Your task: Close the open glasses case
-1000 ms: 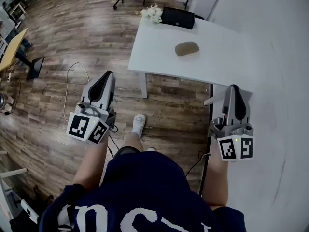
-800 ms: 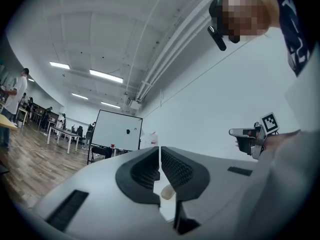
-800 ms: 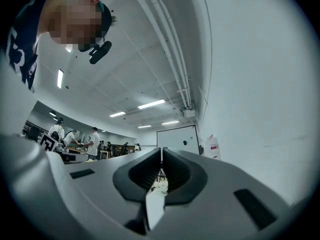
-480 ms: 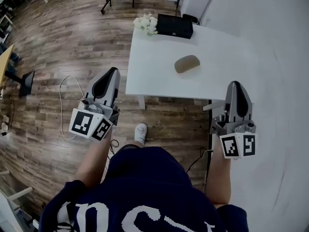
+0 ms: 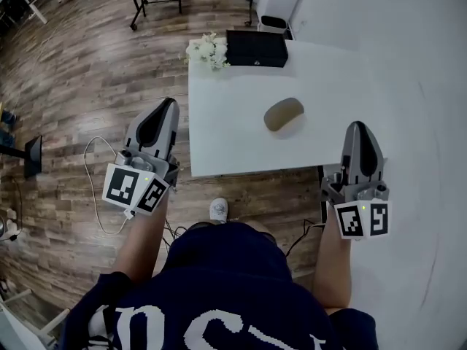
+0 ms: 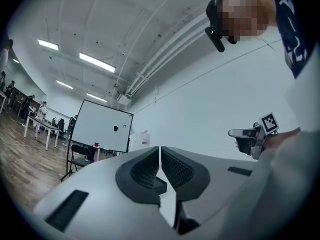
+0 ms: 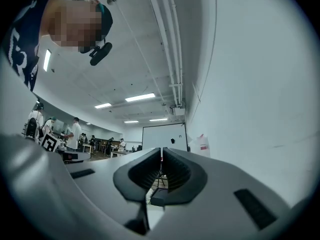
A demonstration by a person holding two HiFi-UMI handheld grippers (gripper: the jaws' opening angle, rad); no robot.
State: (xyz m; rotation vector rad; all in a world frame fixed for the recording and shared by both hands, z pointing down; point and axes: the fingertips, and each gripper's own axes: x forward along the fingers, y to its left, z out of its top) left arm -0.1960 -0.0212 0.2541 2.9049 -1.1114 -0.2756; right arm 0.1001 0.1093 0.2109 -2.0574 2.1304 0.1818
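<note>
Head view looks steeply down; both gripper views share the whiteboard (image 6: 102, 128).

right gripper (image 7: 161, 152), fingers together, whiteboard (image 7: 164, 135) beyond

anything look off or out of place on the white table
Nothing stands out. The brown case lies alone in the middle of the table. The black box and white flowers sit side by side at its far edge. Nothing looks spilled or damaged.

Wood plank floor (image 5: 87, 64), white table (image 5: 226, 137), white wall (image 7: 250, 84), ceiling strip lights (image 6: 97, 62)
</note>
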